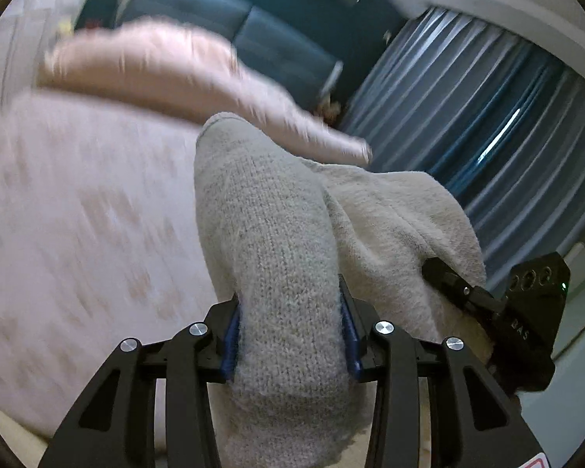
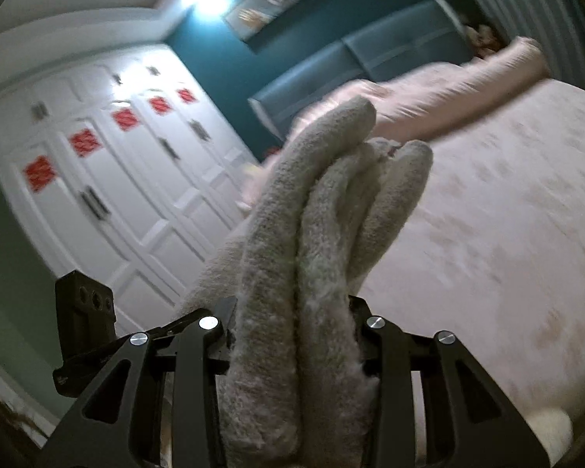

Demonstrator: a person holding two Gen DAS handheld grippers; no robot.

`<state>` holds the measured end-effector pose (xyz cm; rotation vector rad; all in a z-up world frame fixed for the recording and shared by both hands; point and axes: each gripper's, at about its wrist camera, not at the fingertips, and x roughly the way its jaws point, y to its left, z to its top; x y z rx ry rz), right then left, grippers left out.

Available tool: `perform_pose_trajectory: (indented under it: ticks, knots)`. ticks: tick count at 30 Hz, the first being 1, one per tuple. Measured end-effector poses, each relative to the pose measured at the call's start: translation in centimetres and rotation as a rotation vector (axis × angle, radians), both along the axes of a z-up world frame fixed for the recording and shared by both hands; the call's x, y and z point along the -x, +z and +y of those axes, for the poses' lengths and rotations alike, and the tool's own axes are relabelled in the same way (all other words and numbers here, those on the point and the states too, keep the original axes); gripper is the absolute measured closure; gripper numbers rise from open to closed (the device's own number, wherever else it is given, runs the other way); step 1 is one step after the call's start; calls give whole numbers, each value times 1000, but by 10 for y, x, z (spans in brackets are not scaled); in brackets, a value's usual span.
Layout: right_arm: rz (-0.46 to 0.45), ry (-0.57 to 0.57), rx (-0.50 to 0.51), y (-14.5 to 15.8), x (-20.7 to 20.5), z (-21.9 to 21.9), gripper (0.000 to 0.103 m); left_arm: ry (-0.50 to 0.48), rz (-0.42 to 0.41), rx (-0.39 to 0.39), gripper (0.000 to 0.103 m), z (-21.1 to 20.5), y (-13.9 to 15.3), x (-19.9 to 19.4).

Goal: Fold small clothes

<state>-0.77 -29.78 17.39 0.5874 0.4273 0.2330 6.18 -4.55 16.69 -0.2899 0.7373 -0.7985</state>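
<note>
A beige knitted garment [image 1: 277, 257] is held up in the air above the pink bed. My left gripper [image 1: 290, 323] is shut on one bunched end of it. My right gripper [image 2: 292, 323] is shut on another part, where the knit [image 2: 312, 226] stands folded in several thick layers between the fingers. The right gripper also shows in the left wrist view [image 1: 499, 312], pressed into the fabric at the right. The left gripper shows in the right wrist view [image 2: 85, 331] at the left, behind the fabric.
A pink bedspread [image 1: 78, 234] lies below, with a rolled pink duvet [image 2: 468, 78] at the teal headboard [image 2: 390, 50]. Striped blue curtains [image 1: 487, 124] hang on one side. White wardrobe doors [image 2: 117, 175] with red stickers stand on the other.
</note>
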Motion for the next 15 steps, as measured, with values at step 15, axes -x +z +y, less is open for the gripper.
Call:
perform_pose_trajectory:
  ticks: [15]
  knots:
    - [459, -115, -79, -181, -129, 18, 56, 262, 204, -367, 52, 72, -151, -87]
